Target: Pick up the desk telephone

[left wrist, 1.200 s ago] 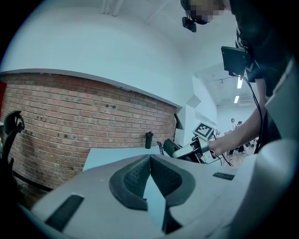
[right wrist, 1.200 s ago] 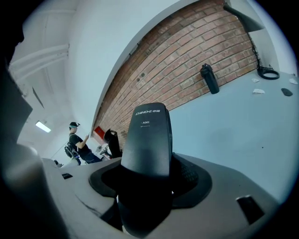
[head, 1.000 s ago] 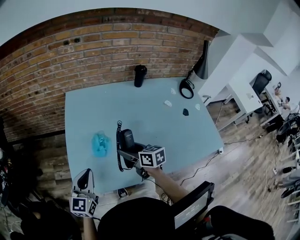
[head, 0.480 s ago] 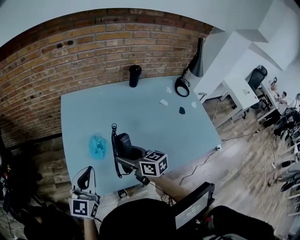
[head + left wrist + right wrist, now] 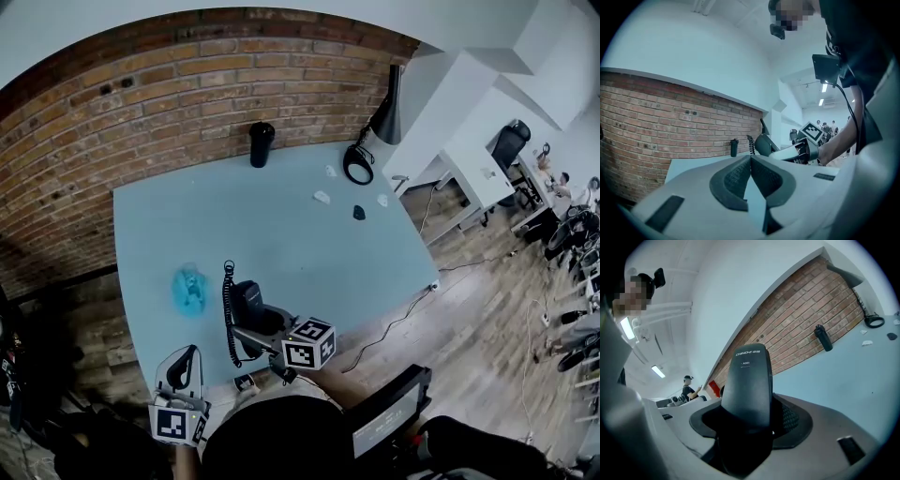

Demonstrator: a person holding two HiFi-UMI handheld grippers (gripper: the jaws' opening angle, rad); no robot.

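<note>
Stretching out below the red brick wall (image 5: 141, 84), the pale blue rectangular table (image 5: 375, 253) is carrying only small clutter, all of it well apart from the work: a black desk lamp (image 5: 386, 120) at the far right corner, a black cylindrical flask (image 5: 262, 143) near the wall and a crumpled bright blue wad (image 5: 190, 289) toward the left. The black plastic desk telephone (image 5: 249, 304) is sitting over the table's near edge, between the jaws of the right gripper (image 5: 255, 328). It is looking raised off the surface rather than resting on it, though the head view is not settling that. In the right gripper view the textured pads (image 5: 790, 418) are clamping a smooth, upright black slab of the telephone from both sides, with the jaws standing wide around it. The telephone is reading as a stiff, hard shell, fairly weighty for its size and glossy enough to be at risk of sliding if the squeeze eases. A hold low across the broad body, as here, is seeming safer than one on the thin ends. Its black coiled cord (image 5: 228, 314) is dangling loose and springy at the left side, and is likely to be swinging and tugging as the telephone moves. The left gripper (image 5: 184, 356) is hovering by the table's near-left corner, its jaws pressed together on nothing.
</note>
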